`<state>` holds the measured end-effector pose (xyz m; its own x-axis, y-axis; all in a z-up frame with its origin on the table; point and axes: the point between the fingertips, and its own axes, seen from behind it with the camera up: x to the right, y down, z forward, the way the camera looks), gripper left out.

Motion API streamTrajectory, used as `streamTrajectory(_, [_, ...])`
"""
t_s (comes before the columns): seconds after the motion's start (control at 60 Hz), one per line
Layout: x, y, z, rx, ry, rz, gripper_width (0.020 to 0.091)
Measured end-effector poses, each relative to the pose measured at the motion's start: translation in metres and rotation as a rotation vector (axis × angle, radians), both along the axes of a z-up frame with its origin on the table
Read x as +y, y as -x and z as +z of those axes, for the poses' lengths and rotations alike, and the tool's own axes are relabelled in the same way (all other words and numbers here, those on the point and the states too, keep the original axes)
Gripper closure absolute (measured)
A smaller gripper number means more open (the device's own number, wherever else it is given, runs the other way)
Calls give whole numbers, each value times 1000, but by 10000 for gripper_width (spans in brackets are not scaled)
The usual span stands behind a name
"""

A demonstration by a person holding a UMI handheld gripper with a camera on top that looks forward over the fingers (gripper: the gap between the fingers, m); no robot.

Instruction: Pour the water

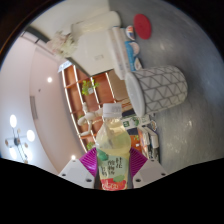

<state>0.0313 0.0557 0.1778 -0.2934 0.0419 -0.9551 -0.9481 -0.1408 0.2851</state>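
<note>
Holding a bottle (115, 150) tight between both pink pads, the gripper (113, 170) keeps it lengthwise along the fingers, top pointing ahead toward a patterned basket (160, 85).

An indoor room, seemingly a home or office: recessed ceiling lights (20, 128), wooden shelving (82, 92), a patterned white basket (160, 84) on a grey worktop (190, 50)

bottle (116, 150) base hidden between gripper (113, 172) pads
</note>
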Motion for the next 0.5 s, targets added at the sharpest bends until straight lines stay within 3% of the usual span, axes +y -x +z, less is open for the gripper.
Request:
streamTrajectory(0.217, [-1,-2,43,-765,-95,-6,719])
streamTrajectory(0.367, [3,-40,83,-1349,-84,-83,710])
streamTrajectory(0.5, [7,-95,95,-1758,39,-155,713])
